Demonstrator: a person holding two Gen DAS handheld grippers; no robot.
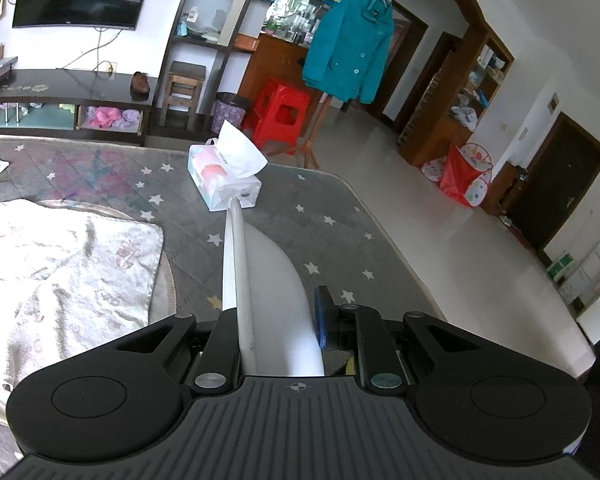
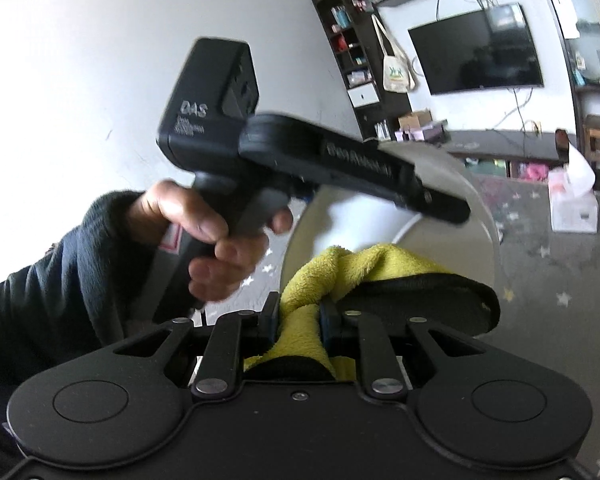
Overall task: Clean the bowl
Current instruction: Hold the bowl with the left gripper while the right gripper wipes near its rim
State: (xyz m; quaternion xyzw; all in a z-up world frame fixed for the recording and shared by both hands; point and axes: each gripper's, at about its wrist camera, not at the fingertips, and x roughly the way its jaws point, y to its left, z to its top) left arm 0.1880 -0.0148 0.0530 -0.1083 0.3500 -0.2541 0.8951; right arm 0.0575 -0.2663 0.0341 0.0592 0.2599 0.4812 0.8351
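Ahead of our left gripper point(image 1: 278, 320), the bowl point(image 1: 268, 292) clamped on edge fills the twelve o'clock line, and the tissue box point(image 1: 224, 178) stands just beyond its rim. At nine o'clock a crumpled white cloth point(image 1: 60, 264) covers the mat; from one to three o'clock the star mat point(image 1: 340, 232) lies bare. Before our right gripper point(image 2: 300, 316), the yellow cloth point(image 2: 340, 268) and the bowl block twelve o'clock; the left hand point(image 2: 212, 236) crowds ten o'clock; two o'clock is open mat.
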